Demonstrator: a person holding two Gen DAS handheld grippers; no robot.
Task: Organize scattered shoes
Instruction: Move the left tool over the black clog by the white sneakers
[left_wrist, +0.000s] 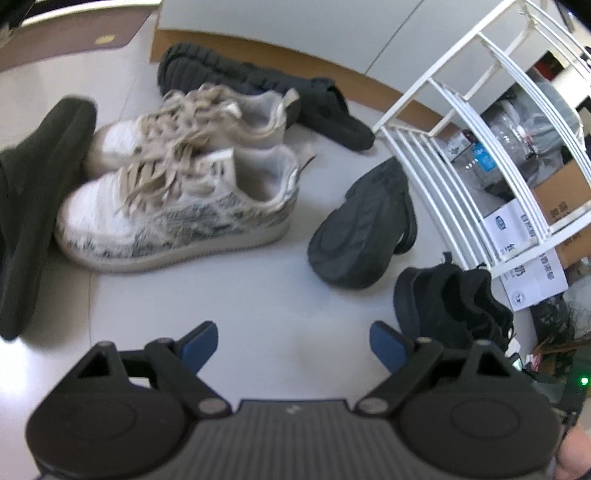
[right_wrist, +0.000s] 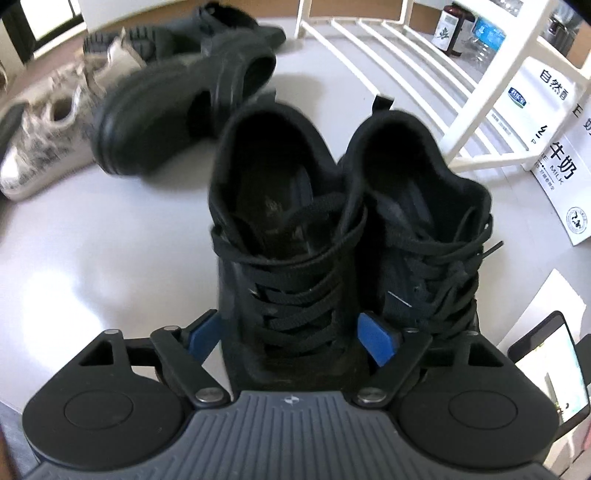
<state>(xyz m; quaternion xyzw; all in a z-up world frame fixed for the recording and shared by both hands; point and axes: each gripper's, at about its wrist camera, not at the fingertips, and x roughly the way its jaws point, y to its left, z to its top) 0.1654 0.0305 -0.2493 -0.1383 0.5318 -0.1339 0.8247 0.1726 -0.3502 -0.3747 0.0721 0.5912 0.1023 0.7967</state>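
Two black lace-up sneakers stand side by side on the pale floor, heels away from me, in the right wrist view. My right gripper (right_wrist: 288, 336) straddles the toe of the left black sneaker (right_wrist: 280, 229); one blue pad (right_wrist: 376, 339) sits in the gap beside the right black sneaker (right_wrist: 424, 229). The pads do not visibly press the shoe. My left gripper (left_wrist: 291, 343) hovers open above bare floor, nothing between its fingers. Ahead of it lies a pair of white patterned sneakers (left_wrist: 177, 206), and the black sneakers (left_wrist: 450, 302) are at its right.
A white slatted shoe rack (left_wrist: 461, 140) stands at right, also the rack (right_wrist: 406, 74). A black clog (left_wrist: 365, 225) lies on its side near it. Dark slippers (left_wrist: 221, 74) lie by the wall, another dark shoe (left_wrist: 33, 199) at left. Milk cartons (right_wrist: 554, 147) and a phone (right_wrist: 550, 365) sit right.
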